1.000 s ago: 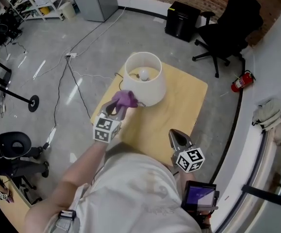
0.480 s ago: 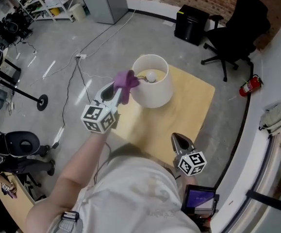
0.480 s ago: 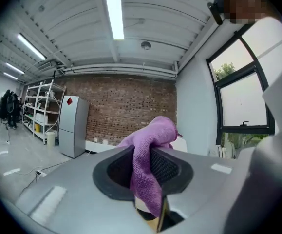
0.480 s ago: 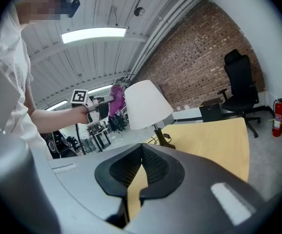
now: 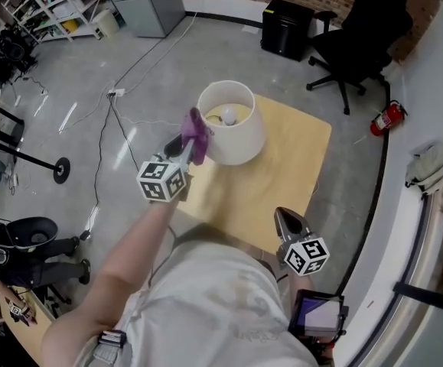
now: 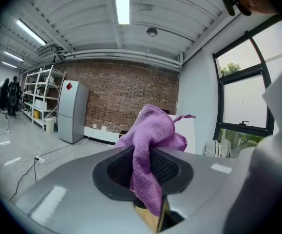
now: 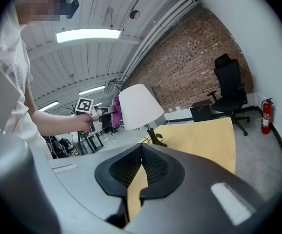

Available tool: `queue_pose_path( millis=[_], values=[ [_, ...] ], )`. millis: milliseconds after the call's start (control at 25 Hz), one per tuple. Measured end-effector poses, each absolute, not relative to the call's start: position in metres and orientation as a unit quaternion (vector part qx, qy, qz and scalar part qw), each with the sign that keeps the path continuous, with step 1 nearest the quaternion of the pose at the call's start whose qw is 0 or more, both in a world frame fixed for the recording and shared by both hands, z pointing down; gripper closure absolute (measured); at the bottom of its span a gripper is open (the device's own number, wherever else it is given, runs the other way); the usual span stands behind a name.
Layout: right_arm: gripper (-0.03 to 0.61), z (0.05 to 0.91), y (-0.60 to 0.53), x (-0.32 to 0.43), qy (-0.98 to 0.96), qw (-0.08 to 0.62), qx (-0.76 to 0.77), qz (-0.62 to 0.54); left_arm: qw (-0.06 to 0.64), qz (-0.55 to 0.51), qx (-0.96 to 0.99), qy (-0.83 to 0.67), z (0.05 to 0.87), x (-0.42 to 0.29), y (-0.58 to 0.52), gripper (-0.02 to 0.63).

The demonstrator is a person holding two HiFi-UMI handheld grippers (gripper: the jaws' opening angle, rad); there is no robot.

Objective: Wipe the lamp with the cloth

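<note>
- The lamp [image 5: 229, 132] stands upright near the far end of the counter [image 5: 286, 170]. It has a smooth, off-white shade that widens toward the bottom like a cut-off cone. From above we see a round white bulb through its open top (the right tool's view shows a thin dark stem and base under it).
- The cloth [image 5: 196, 134] is purple and fluffy, like microfibre, and bunched into soft folds. It sits high on the left side of the shade near the upper rim, but we cannot tell whether it actually touches.
- The left tool [image 5: 187, 142] is clenched on the cloth. In its own view the fabric is pinched between the ribbed black pads, spills up over them and hangs below. Its marker cube sits at the person's hand, and the bare forearm reaches out over the counter's left edge.
- The right tool [image 5: 289, 222] is well apart from the lamp, over the near edge of the counter. Its jaws are closed together at the tips with nothing between them.
- The counter is a pale wooden rectangle with rounded corners.
- Around it lie a glossy grey concrete floor [image 5: 68, 121] with thin cables trailing across it, a black office chair [image 5: 359, 37], a red fire extinguisher [image 5: 383, 119] and a red brick wall.
</note>
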State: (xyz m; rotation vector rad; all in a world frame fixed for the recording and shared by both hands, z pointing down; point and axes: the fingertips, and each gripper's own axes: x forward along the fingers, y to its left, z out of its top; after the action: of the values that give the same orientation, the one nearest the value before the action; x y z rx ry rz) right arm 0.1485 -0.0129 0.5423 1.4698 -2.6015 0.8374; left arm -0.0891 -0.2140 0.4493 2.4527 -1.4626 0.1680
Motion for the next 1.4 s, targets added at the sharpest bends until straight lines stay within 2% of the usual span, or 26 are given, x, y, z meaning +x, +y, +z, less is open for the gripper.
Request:
queue_pose_path(
  millis=[440,640,1120,1400],
  values=[
    [0.565,0.533,-0.028,0.131,-0.829,0.032,0.492,0.265,0.238,0.100,0.835,-0.486,0.539,-0.111,-0.214,0.531],
    [0.565,0.525,-0.040,0.117,-0.826,0.038,0.500,0.258,0.255,0.103,0.835,-0.477,0.551,-0.125,-0.221,0.531],
    [0.565,0.504,-0.075,0.069,-0.832,0.053,0.506,0.222,0.142,-0.037,0.909,-0.390,0.398,-0.124,-0.258,0.530],
    [0.565,0.494,-0.089,0.053,-0.830,0.069,0.516,0.200,0.138,-0.007,0.925,-0.353,0.403,-0.102,-0.290,0.529]
  ],
)
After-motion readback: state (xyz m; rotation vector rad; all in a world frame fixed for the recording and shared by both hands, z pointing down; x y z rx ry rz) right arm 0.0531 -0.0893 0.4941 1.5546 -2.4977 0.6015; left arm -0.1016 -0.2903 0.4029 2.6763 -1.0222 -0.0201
